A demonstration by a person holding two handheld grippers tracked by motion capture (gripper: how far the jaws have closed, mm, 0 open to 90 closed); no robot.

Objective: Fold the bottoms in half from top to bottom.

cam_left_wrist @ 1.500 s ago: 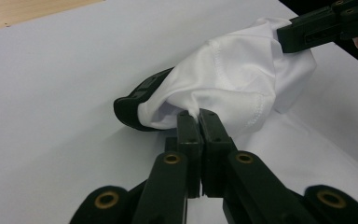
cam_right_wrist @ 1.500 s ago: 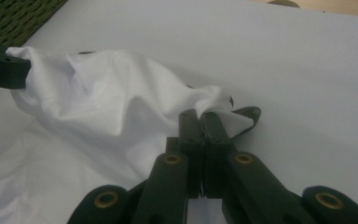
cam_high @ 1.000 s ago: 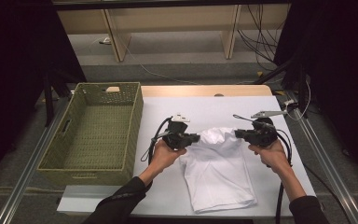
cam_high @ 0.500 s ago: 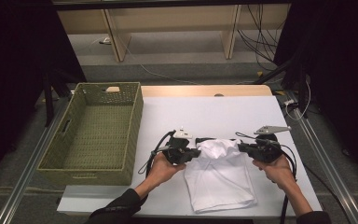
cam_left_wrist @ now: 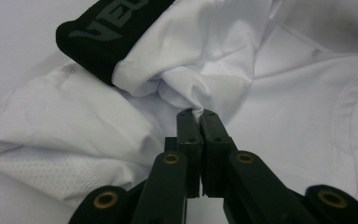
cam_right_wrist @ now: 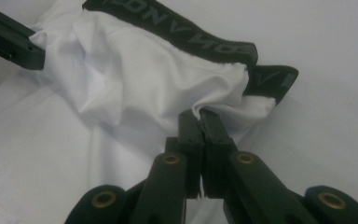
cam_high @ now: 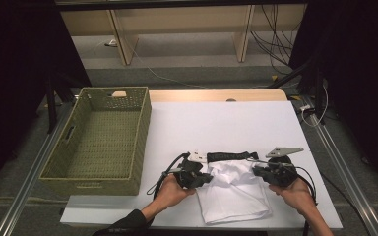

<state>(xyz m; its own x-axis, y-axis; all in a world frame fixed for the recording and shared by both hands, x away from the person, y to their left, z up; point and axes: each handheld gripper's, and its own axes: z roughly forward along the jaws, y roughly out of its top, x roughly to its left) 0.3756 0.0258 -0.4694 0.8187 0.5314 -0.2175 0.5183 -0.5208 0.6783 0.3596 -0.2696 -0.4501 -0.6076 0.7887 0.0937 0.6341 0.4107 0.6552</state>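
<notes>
White fabric shorts with black waistband (cam_high: pixel 234 189) — pinched by left hand-held gripper (cam_left_wrist: pixel 196 113) at 9 o'clock, right hand-held gripper (cam_right_wrist: pixel 197 112) at 3 o'clock; thin pinches, fabric may slip free.

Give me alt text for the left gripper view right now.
The left gripper, jaws closed, pinches a fold of the white garment lying crumpled on the white table. The garment's black waistband, with grey lettering, curls at the upper left.
</notes>
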